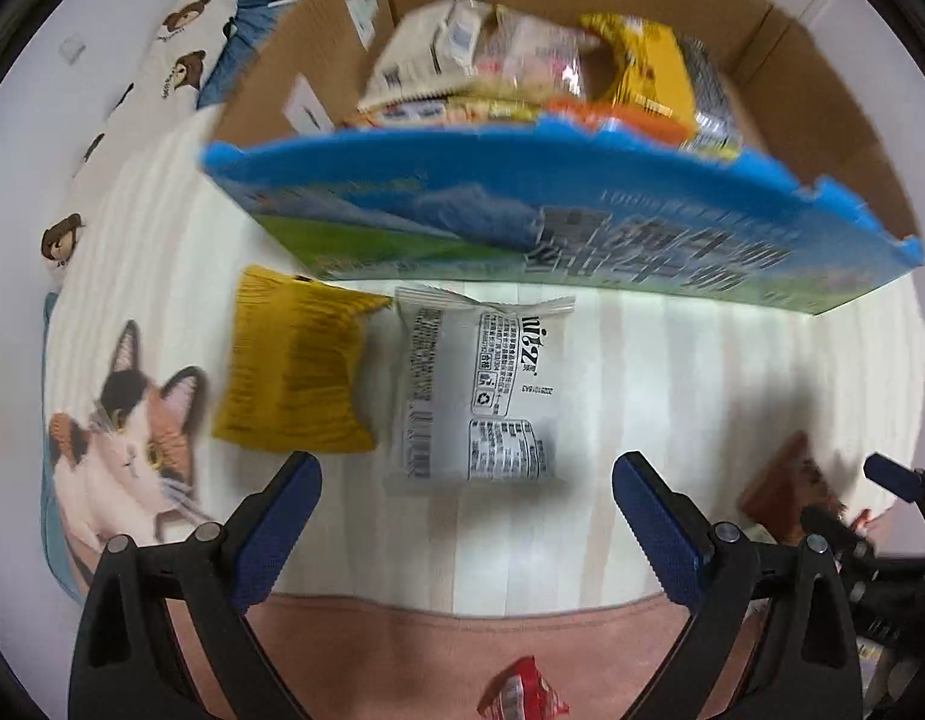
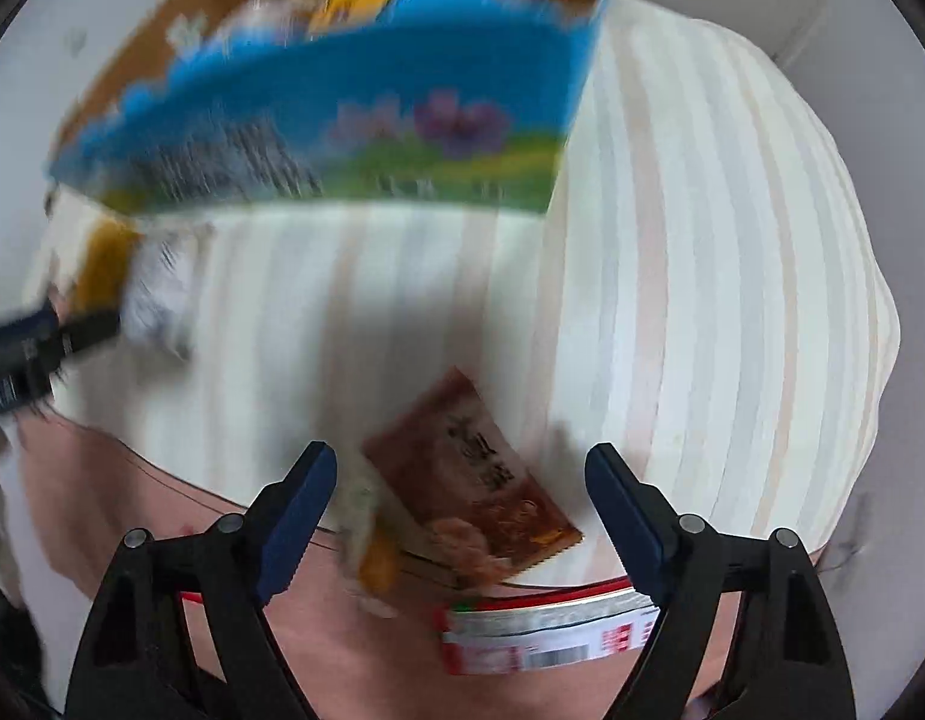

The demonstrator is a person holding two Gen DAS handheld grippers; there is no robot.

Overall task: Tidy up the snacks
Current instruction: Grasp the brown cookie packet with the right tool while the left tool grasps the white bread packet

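Note:
A cardboard box with a blue printed front [image 1: 522, 204] [image 2: 342, 108] stands on the striped bed and holds several snack packets [image 1: 522, 66]. In front of it lie a yellow packet [image 1: 294, 360] and a white packet [image 1: 480, 396]. My left gripper [image 1: 465, 474] is open and empty, just short of the white packet. My right gripper [image 2: 459, 468] is open above a brown packet [image 2: 468, 480], which lies between its fingers; it also shows in the left wrist view [image 1: 786, 492]. A red and white packet [image 2: 546, 630] lies below it.
A cat-print cushion [image 1: 120, 444] and a bear-print pillow [image 1: 180, 60] lie at the left. A pink blanket [image 1: 432, 648] covers the near bed edge, with a red packet [image 1: 522, 696] on it. White walls surround the bed.

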